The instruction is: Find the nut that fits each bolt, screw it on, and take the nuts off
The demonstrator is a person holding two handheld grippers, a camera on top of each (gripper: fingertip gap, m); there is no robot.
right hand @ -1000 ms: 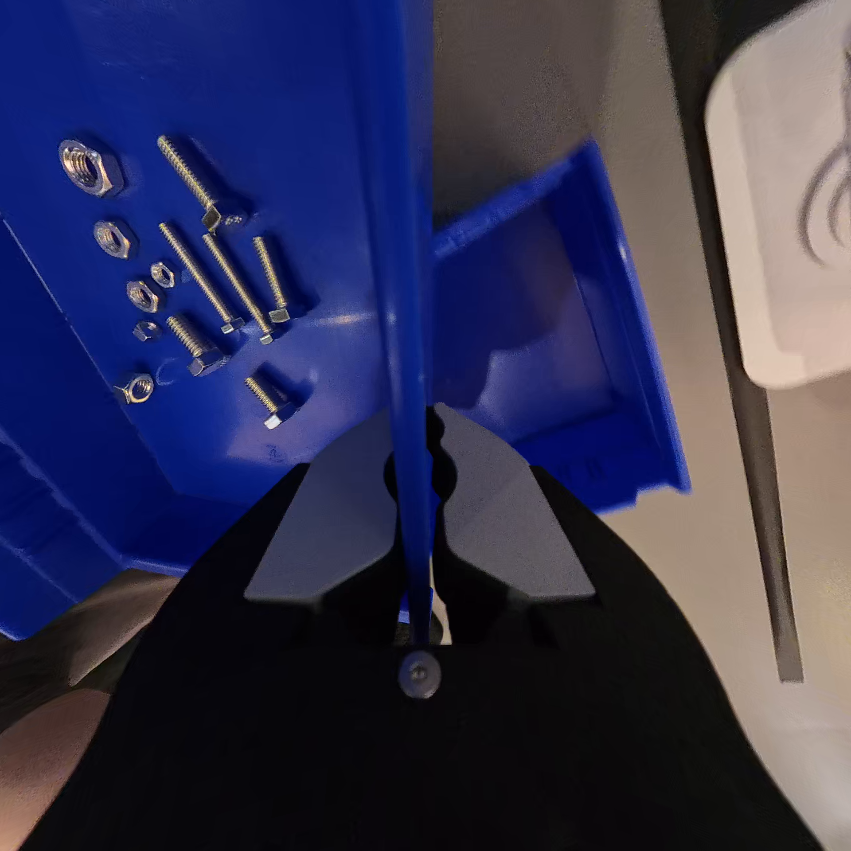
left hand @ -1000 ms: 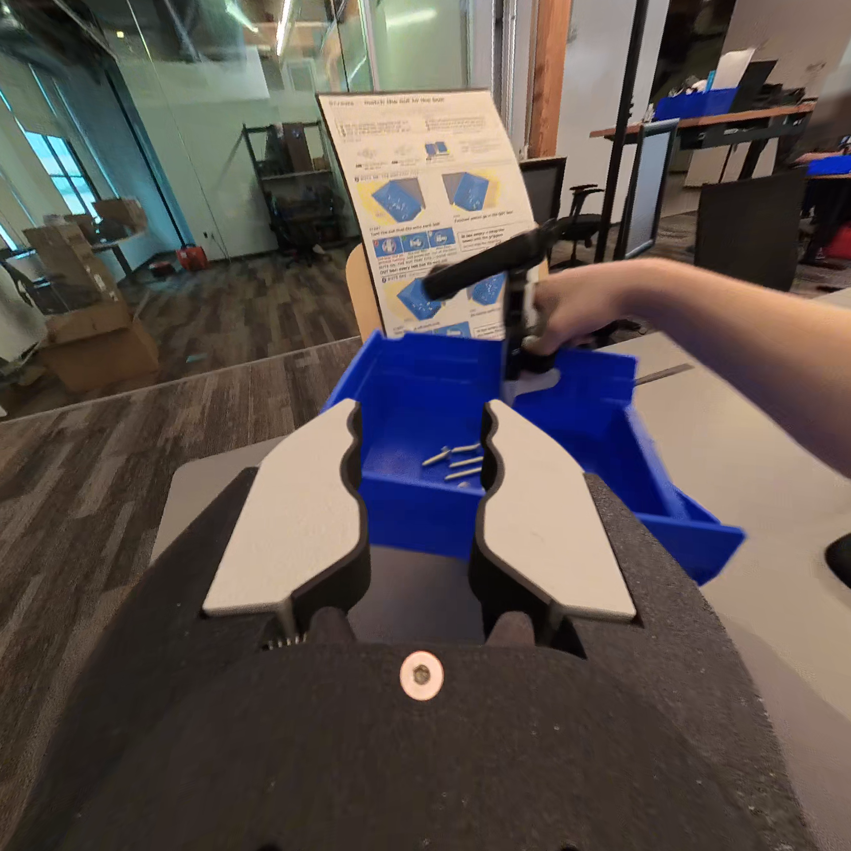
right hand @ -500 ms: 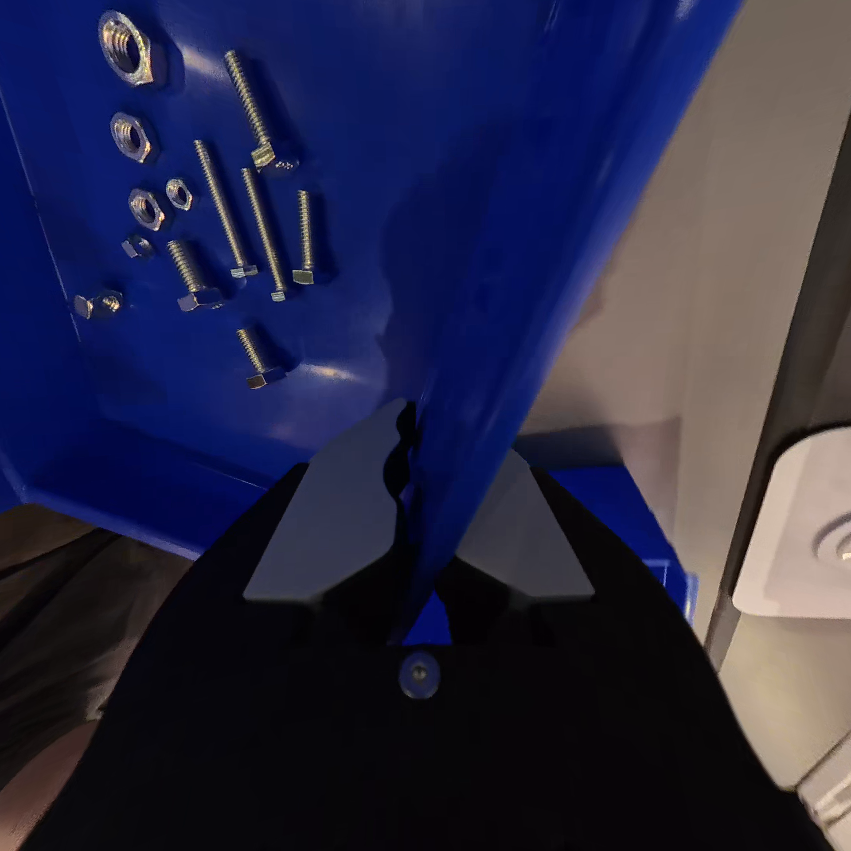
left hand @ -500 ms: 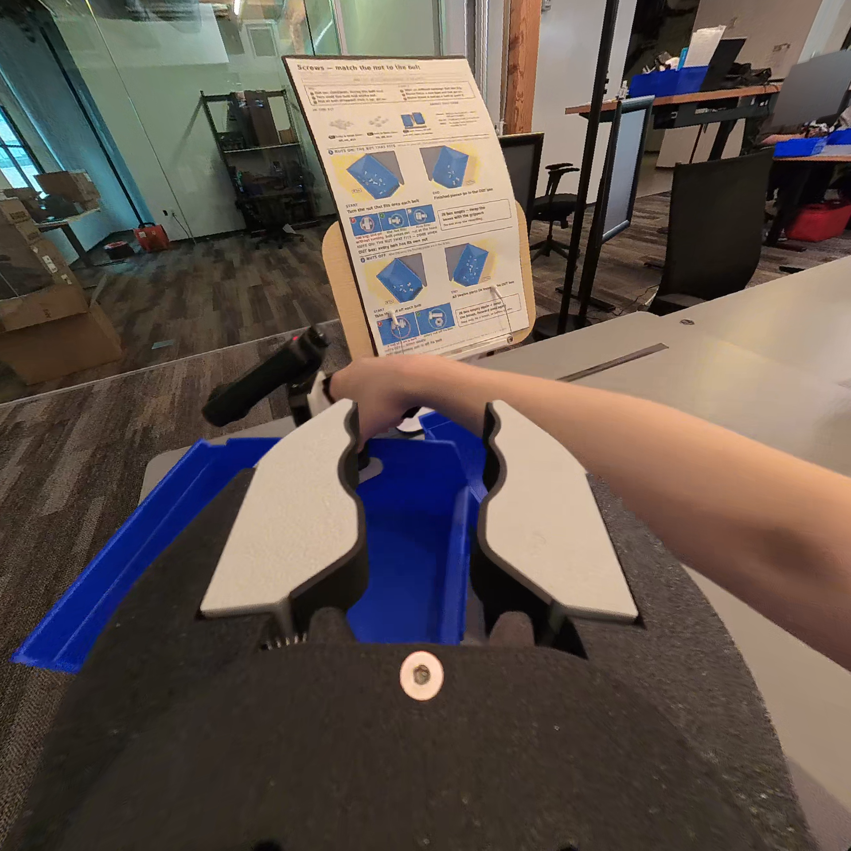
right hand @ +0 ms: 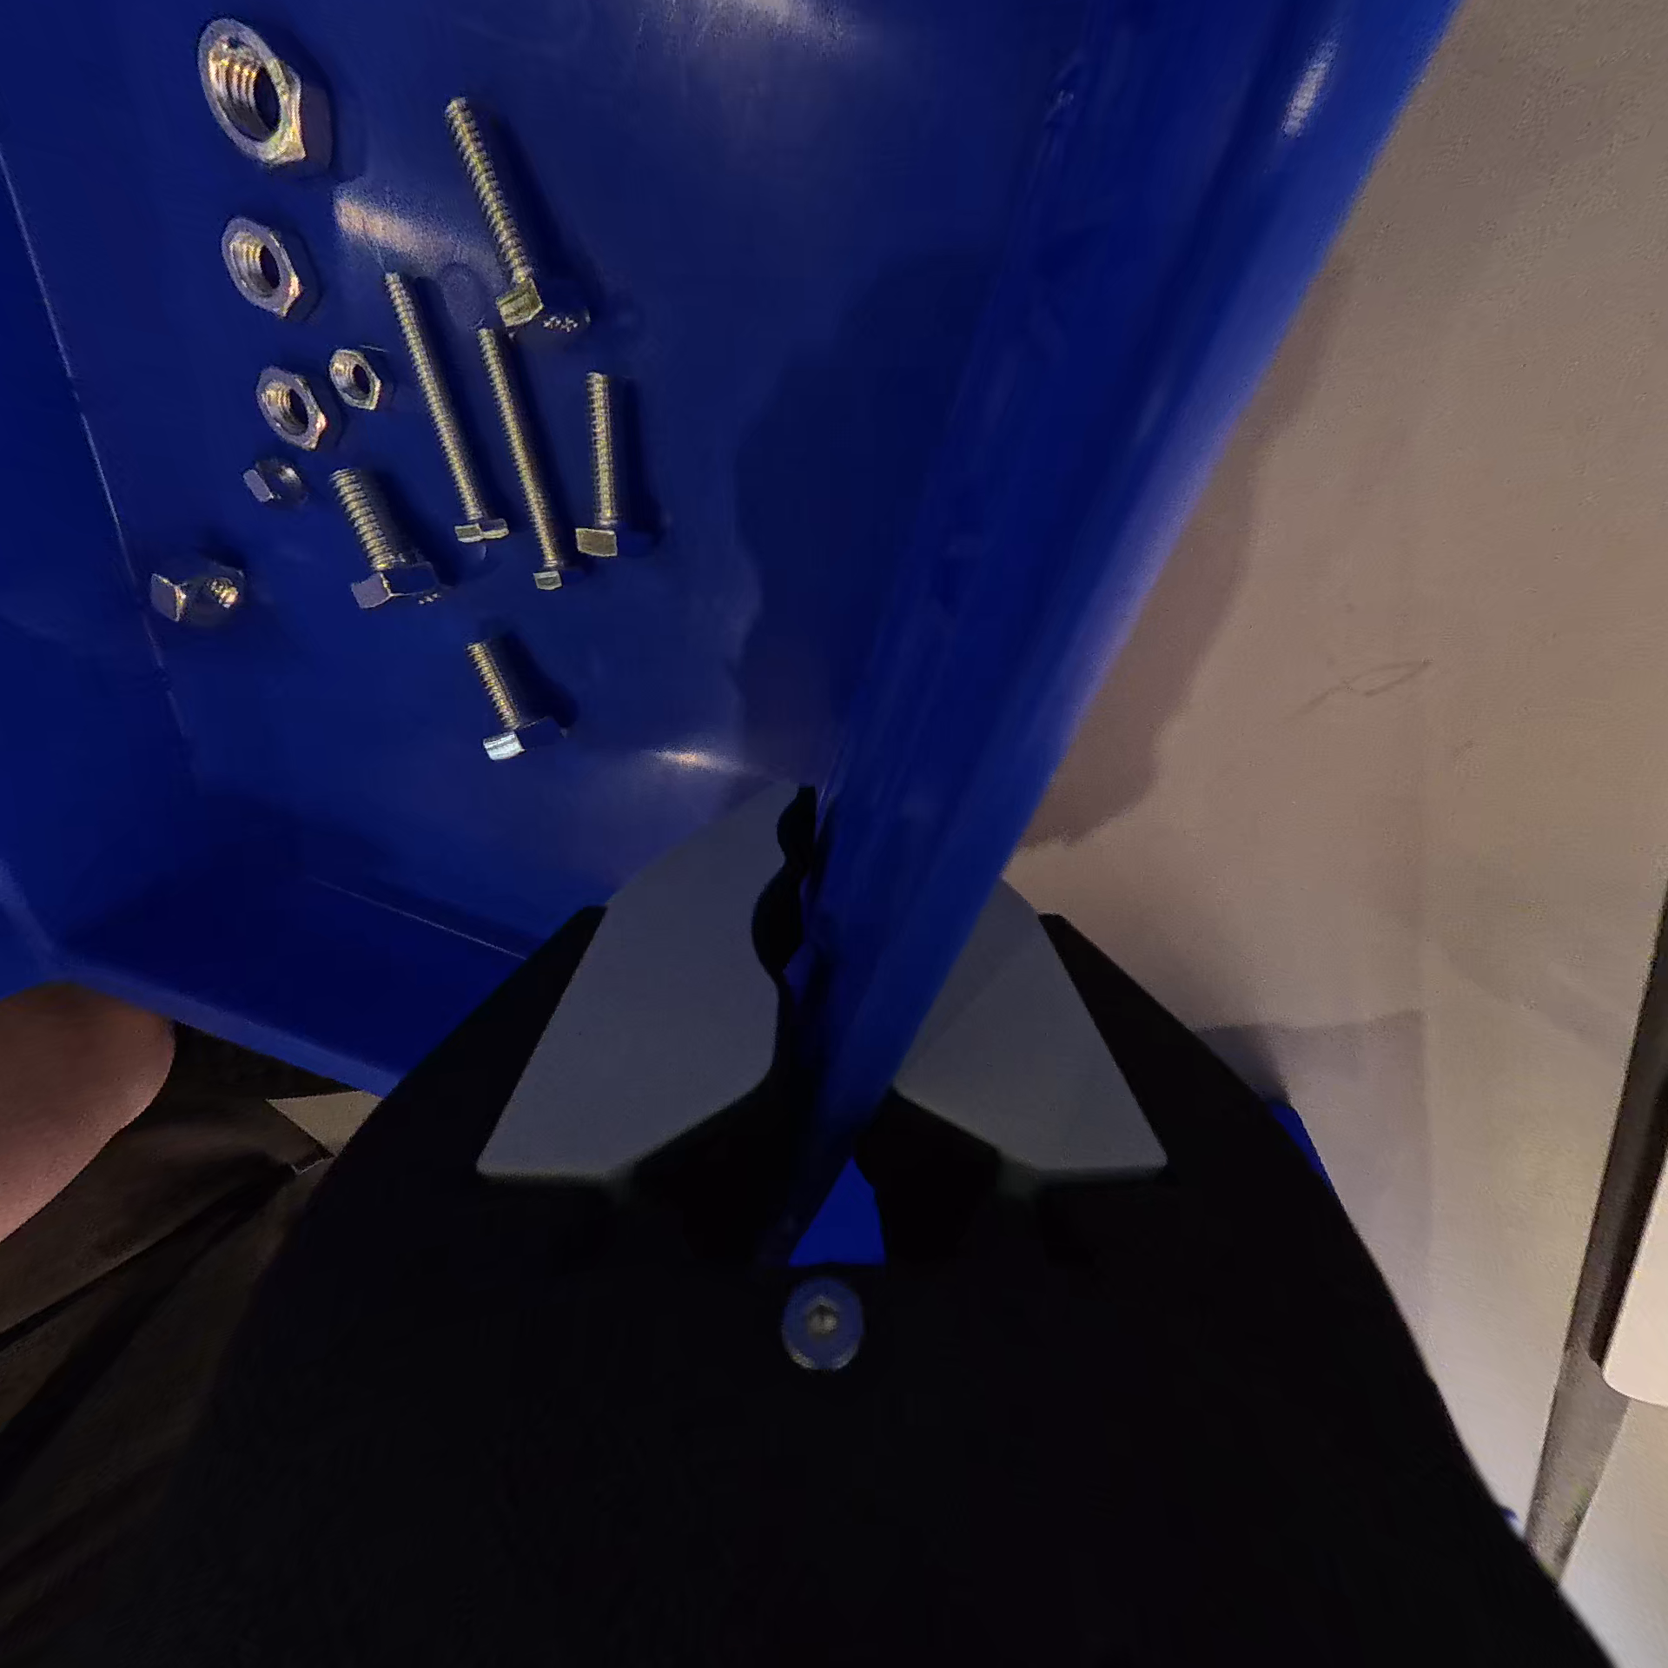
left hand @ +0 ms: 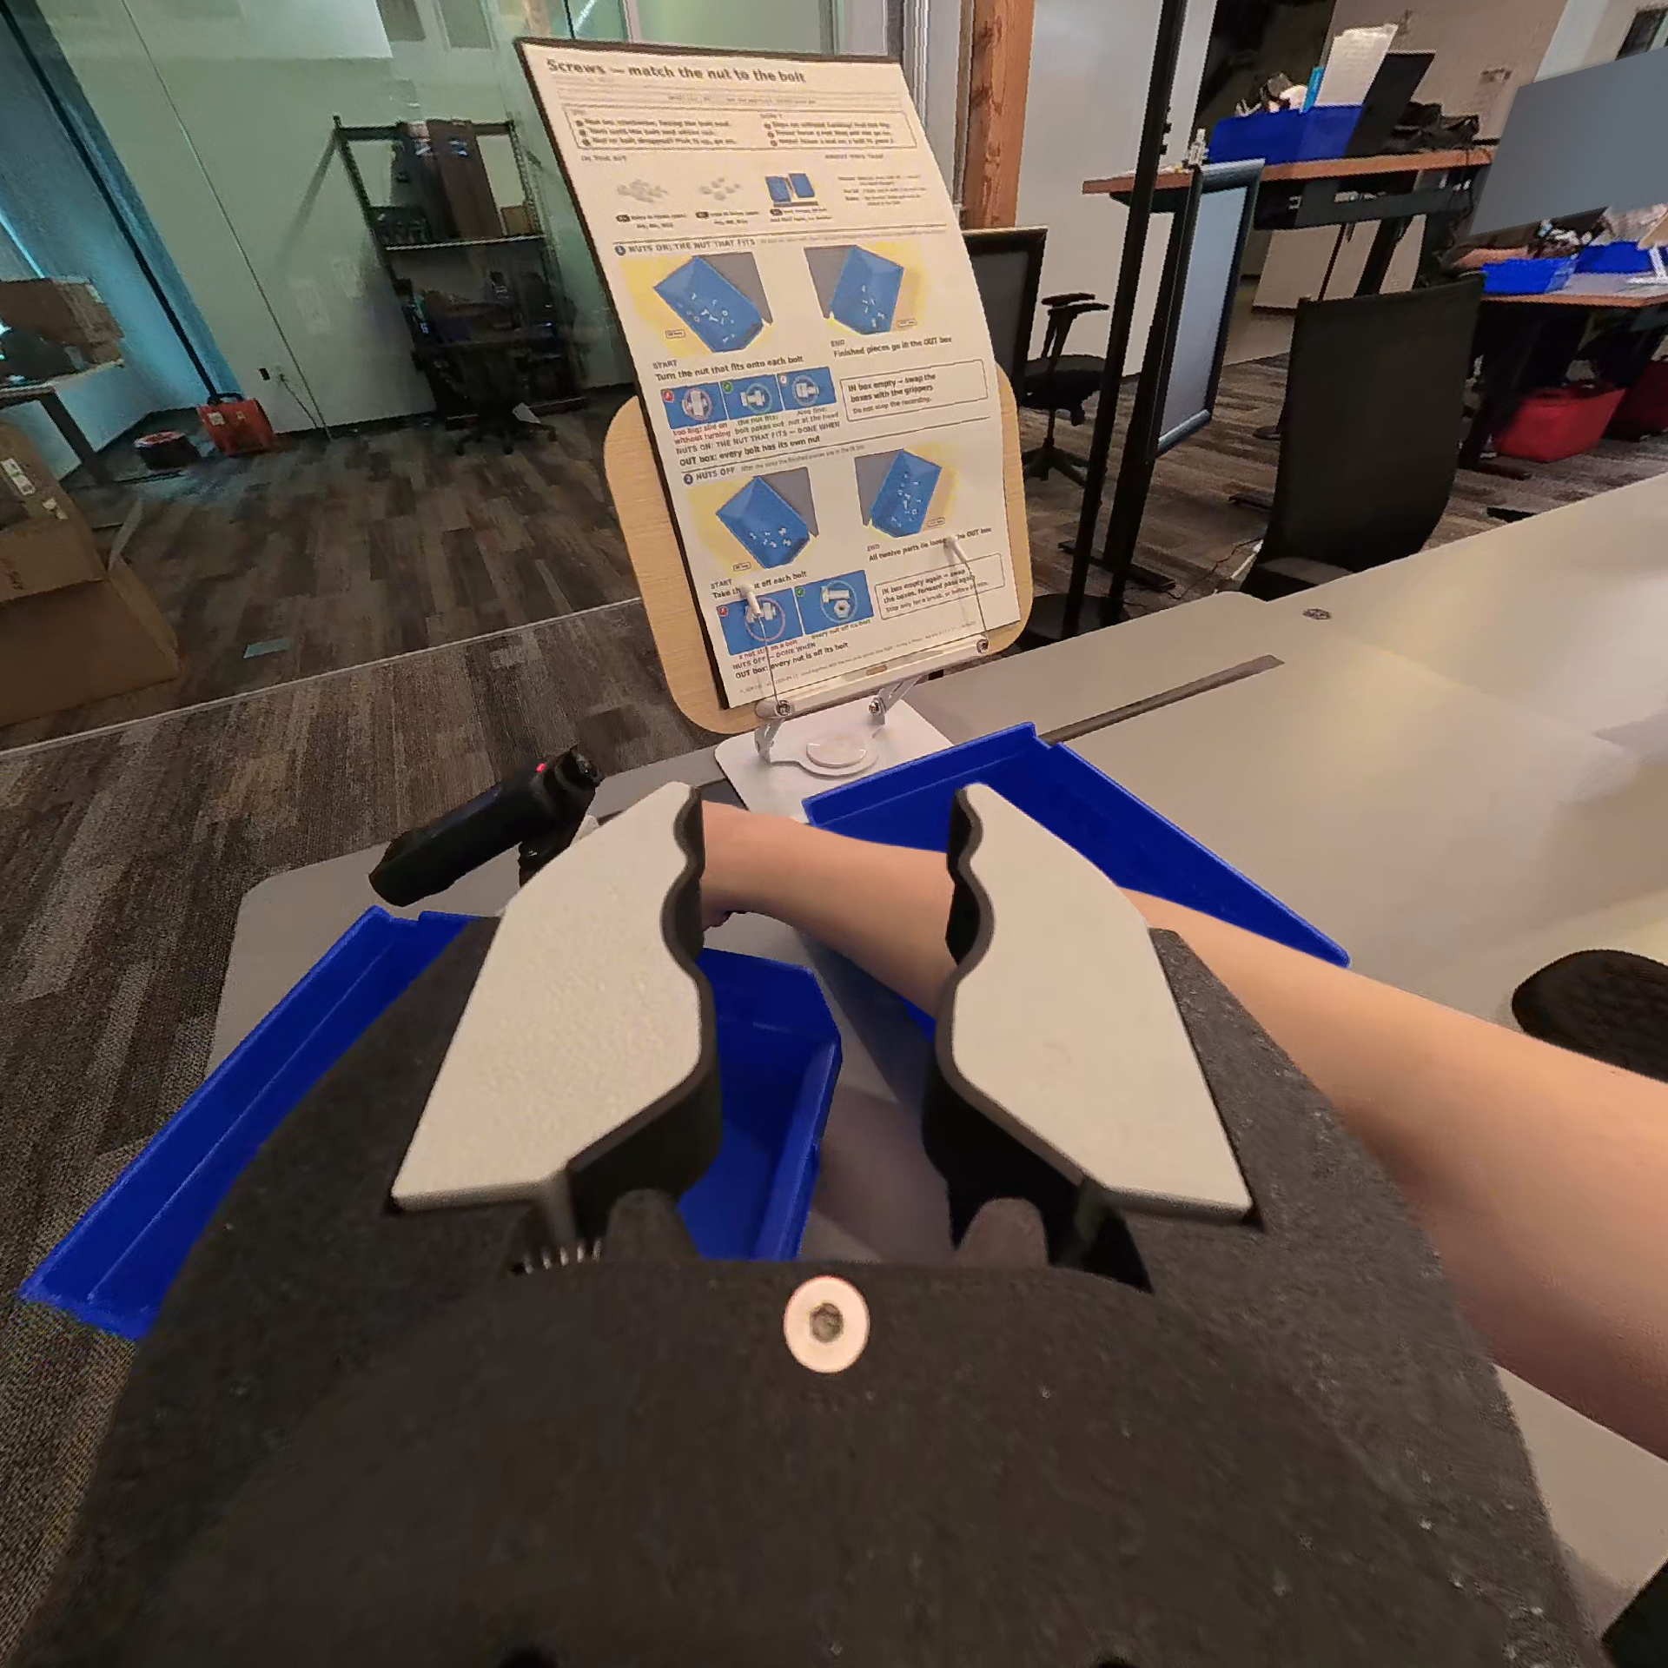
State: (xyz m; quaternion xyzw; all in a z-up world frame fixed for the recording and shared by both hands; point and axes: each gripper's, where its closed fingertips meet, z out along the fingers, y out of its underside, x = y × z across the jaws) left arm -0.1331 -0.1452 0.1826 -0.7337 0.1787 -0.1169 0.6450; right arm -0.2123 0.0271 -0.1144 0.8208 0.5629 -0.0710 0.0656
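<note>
My right gripper point(right hand: 812, 866) is shut on the side wall of a blue bin point(right hand: 1038, 451). Several loose nuts point(right hand: 262, 99) and several bolts point(right hand: 442, 406) lie on the bin's floor to the left of the held wall. In the left wrist view this bin point(left hand: 226, 1128) sits at the table's left front, under my left gripper point(left hand: 821, 903). The left gripper is open and empty above the bin. A person's forearm point(left hand: 1264, 1038) crosses from the right and holds the right gripper's black handle point(left hand: 478, 830). A second blue bin point(left hand: 1083, 812) stands behind the forearm.
An instruction sheet on a wooden stand point(left hand: 794, 406) stands at the table's far edge on a white base point(left hand: 830, 749). A black round pad point(left hand: 1607, 1020) lies at the right. The grey table point(left hand: 1354, 767) ends at the left, with carpet floor beyond. One gripper's finger ends stand about 35 cm off the other's.
The right gripper has swung the blue bin leftward across the table, still gripping its wall. The bin now lies under my left gripper, and the second bin shows behind the arm.
</note>
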